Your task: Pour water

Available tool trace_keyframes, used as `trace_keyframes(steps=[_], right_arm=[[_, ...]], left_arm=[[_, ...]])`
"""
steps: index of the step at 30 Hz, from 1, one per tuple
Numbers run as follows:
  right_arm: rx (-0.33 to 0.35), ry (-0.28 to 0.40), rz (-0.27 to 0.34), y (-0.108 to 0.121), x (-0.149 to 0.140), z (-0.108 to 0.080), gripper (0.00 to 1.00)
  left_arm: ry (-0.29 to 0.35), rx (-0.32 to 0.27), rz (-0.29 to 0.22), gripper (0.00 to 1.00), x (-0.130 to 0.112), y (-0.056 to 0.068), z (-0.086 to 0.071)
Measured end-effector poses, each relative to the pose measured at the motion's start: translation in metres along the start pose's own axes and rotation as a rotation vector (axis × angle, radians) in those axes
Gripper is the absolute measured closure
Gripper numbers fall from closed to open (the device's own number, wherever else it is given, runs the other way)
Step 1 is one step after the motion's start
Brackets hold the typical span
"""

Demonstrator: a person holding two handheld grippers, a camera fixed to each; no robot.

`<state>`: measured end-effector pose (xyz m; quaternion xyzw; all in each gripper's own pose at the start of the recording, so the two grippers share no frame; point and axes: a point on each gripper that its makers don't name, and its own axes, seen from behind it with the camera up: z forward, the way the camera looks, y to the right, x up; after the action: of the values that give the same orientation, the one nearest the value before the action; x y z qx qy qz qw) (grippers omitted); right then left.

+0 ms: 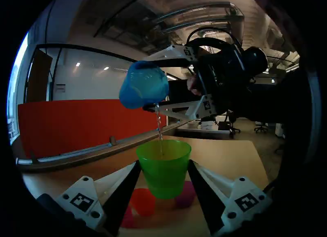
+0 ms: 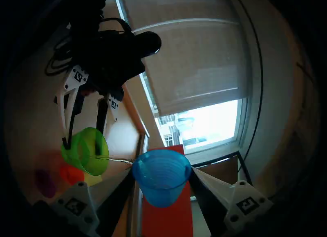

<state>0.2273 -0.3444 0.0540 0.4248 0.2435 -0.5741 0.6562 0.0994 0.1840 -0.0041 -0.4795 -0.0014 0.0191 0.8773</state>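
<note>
Above a wooden table (image 1: 229, 155), green cup (image 1: 163, 182) clamped between the left gripper (image 1: 163, 165) fingers; higher up, tilted blue cup (image 1: 143, 90) pinched by right gripper (image 2: 161, 177), thin water stream (image 1: 158, 126) falling into green cup.

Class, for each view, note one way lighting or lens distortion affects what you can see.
Left gripper view: the fisheye bows the red wall; the green cup glows, evenly lit. Right gripper view: the window is blown out, leaving the purple cup dim and soft.
</note>
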Motion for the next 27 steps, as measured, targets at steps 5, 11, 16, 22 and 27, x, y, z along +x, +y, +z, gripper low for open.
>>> trace_keyframes(steps=[5, 11, 16, 22, 27], right_arm=[[-0.002, 0.002, -0.004, 0.0002, 0.0004, -0.0001, 0.09], [-0.002, 0.005, -0.007, 0.0005, 0.0015, -0.0006, 0.09], [-0.006, 0.004, -0.02, 0.0012, 0.0018, -0.0014, 0.09], [-0.013, 0.004, -0.034, 0.0037, 0.0036, -0.0025, 0.09], [-0.016, 0.003, -0.05, 0.0043, 0.0058, -0.0023, 0.09]], left_arm=[[-0.004, 0.0, 0.006, 0.17, 0.0003, 0.0006, 0.0009], [-0.003, -0.003, 0.004, 0.17, -0.0002, 0.0023, 0.002], [-0.007, -0.003, 0.006, 0.17, -0.0018, 0.0026, 0.0028], [-0.007, -0.004, 0.005, 0.17, -0.0015, 0.0031, 0.002], [-0.016, -0.004, 0.015, 0.17, -0.0041, 0.0039, 0.001]])
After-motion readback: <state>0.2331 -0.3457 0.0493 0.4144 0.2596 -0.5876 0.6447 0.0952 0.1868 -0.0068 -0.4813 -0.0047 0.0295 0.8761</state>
